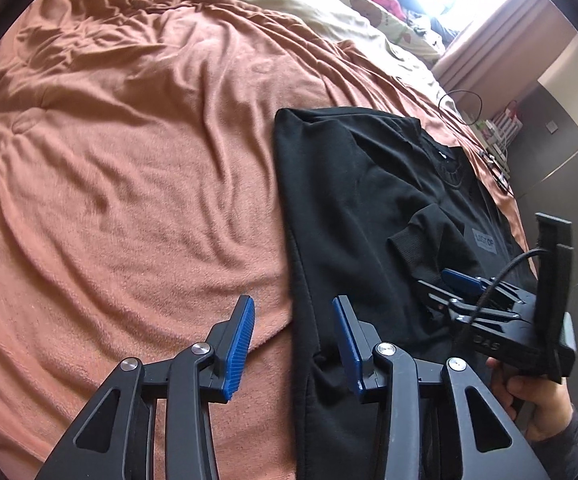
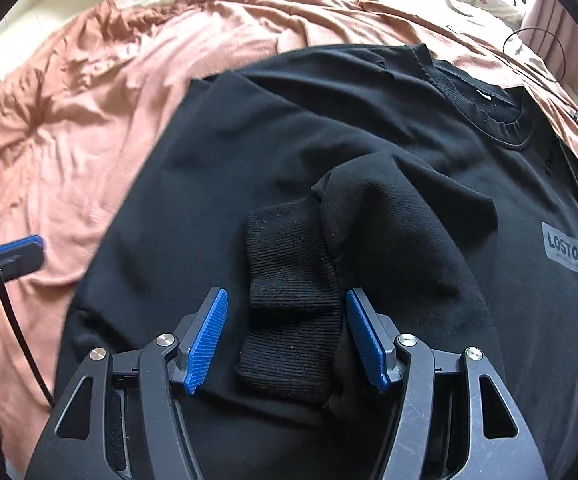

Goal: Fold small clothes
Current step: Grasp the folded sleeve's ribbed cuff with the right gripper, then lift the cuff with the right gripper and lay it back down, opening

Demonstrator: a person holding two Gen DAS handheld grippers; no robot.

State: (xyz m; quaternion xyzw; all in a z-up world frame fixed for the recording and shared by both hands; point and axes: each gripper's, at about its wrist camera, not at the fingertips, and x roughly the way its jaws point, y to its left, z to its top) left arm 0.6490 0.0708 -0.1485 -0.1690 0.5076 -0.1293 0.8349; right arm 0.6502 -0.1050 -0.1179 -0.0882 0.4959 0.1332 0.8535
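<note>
A rust-orange blanket covers the bed; a black sweatshirt lies flat on it. The left gripper gapes over its left edge. The right gripper, jaws apart, straddles the ribbed cuff.

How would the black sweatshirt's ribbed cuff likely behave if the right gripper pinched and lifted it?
The cuff already lies folded over, so probably floppy. Its ribbed knit should grip the right gripper pads rather than slip. The sleeve would likely trail along.
</note>
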